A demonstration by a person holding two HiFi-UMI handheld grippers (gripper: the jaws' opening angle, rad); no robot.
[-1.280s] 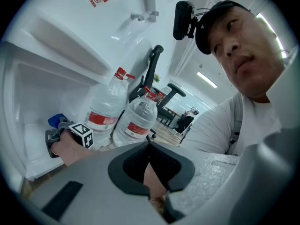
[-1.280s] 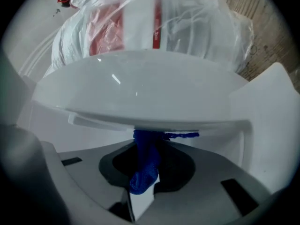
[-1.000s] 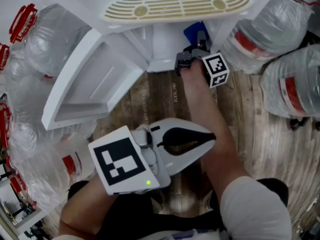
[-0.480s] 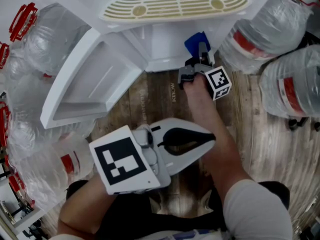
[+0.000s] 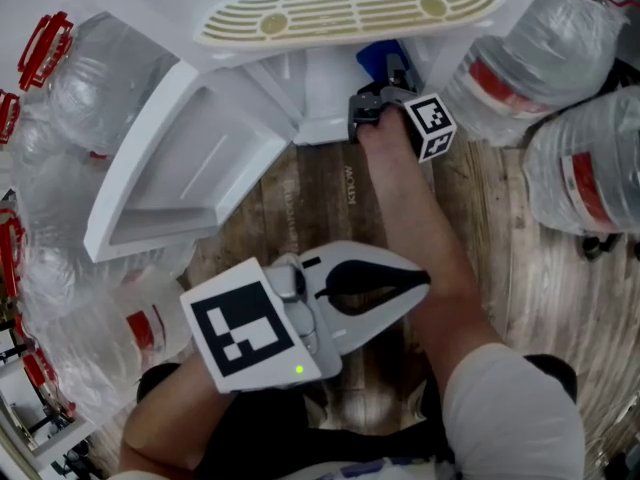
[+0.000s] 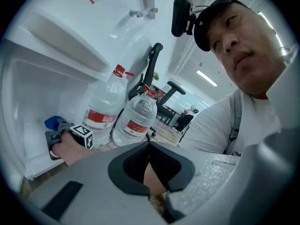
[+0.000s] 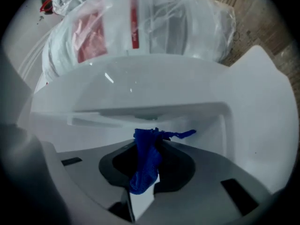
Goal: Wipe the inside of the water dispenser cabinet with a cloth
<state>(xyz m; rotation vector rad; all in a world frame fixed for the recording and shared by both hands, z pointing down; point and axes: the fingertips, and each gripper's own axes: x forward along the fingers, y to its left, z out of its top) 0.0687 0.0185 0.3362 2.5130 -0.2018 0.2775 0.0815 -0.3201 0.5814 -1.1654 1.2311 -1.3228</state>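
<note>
Several big clear water bottles (image 5: 85,88) with red handles crowd the left side of the head view. The frame edge cuts them off, and how full they are cannot be read. Next to them the white cabinet door (image 5: 190,163) stands swung open over the wooden floor (image 5: 320,198), its inner tray bare.

Low in the middle, the left gripper (image 5: 425,276) is held close to the person's body. Its jaws meet at the tips and grip nothing; in the left gripper view (image 6: 149,146) only a forearm shows through the hollow behind them.

Above it stands the water dispenser (image 5: 330,88), seen from the top, and its slotted drip grille (image 5: 350,8) hides most of the cabinet below. The right gripper (image 5: 385,73) reaches into that opening, so its tips are covered there and only a corner of the blue cloth (image 5: 372,58) peeks out beside its marker cube (image 5: 432,126).

From the right gripper view the jaws (image 7: 147,149) are clamped narrow on the cloth (image 7: 146,161), which bunches up between them with a thin tail pointing right. Around it are the cabinet's white walls (image 7: 197,93). The cloth sits near the back wall, though whether it touches cannot be told. A bottle (image 7: 131,22) looms blurred above the cabinet edge.

More bottles with red labels (image 5: 585,168) fill the right side, also cut off.
</note>
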